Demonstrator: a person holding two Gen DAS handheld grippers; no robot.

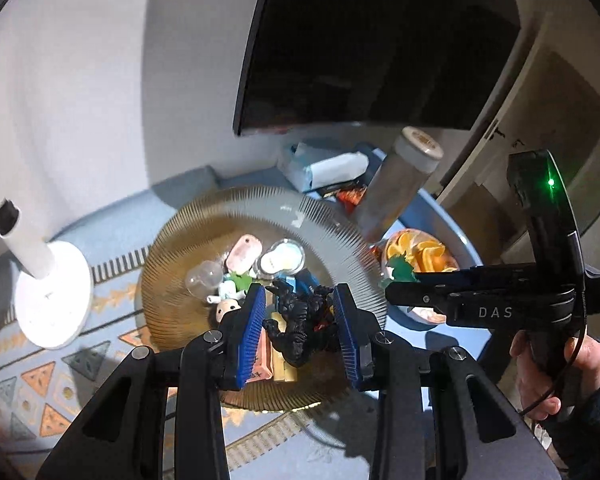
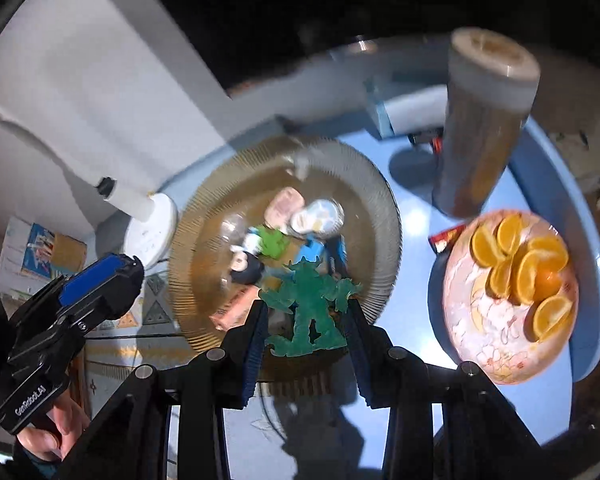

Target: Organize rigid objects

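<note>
My left gripper (image 1: 300, 294) is shut on a black monster figure (image 1: 300, 324), held above a ribbed gold plate (image 1: 172, 248). Several small toys lie on that plate: a pink tag (image 1: 244, 254), a clear capsule (image 1: 204, 278), a white-and-blue shell (image 1: 280, 260) and an orange box (image 1: 262, 364). My right gripper (image 2: 307, 306) is shut on a flat green figure (image 2: 312, 300), over the near rim of the same gold plate (image 2: 204, 216). In the left wrist view the right gripper (image 1: 404, 284) comes in from the right with the green figure (image 1: 400, 270). The left gripper (image 2: 112, 276) shows at the left of the right wrist view.
A pink plate of orange slices (image 2: 480, 320) sits right of the gold plate on a round blue tray (image 2: 420, 216). A tall jar with a pale lid (image 2: 484, 128) stands behind it. A white lamp base (image 1: 52, 292) stands at the left, a dark screen (image 1: 380, 40) behind. A hand (image 1: 540, 368) holds the right gripper's handle.
</note>
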